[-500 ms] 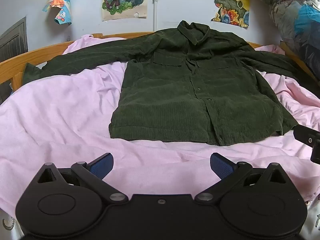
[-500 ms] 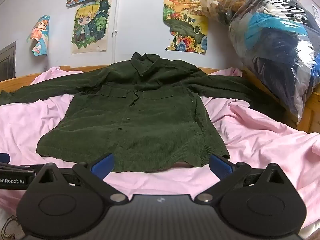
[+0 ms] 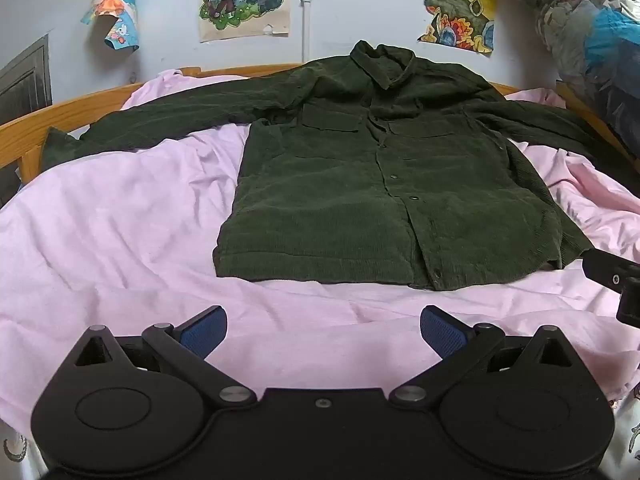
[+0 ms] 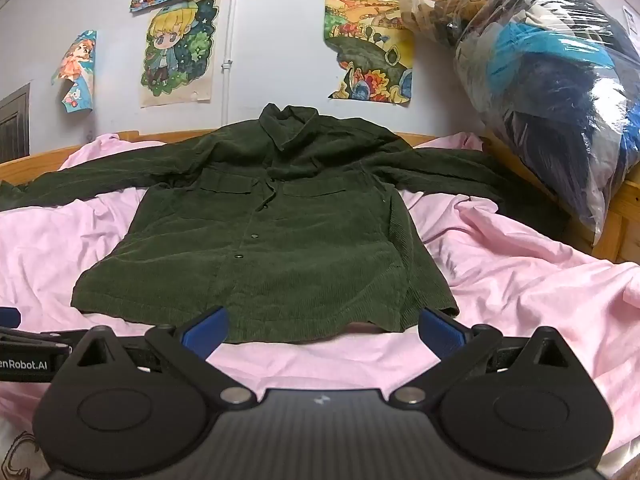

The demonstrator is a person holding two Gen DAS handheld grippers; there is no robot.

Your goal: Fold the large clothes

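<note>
A dark green corduroy jacket (image 3: 360, 184) (image 4: 272, 240) lies flat and buttoned on the pink sheet, collar toward the wall, both sleeves spread out to the sides. My left gripper (image 3: 323, 334) hovers open over bare sheet, short of the jacket's hem and toward its left half. My right gripper (image 4: 322, 332) is open too, just in front of the hem near the jacket's right corner, with nothing between its blue pads. Part of the right gripper's body shows at the right edge of the left wrist view.
The pink sheet (image 3: 120, 240) covers a bed with a wooden frame (image 3: 60, 116) along the back and sides. A large clear plastic bag of clothes (image 4: 560, 92) leans at the back right. Cartoon posters (image 4: 180, 48) hang on the wall behind.
</note>
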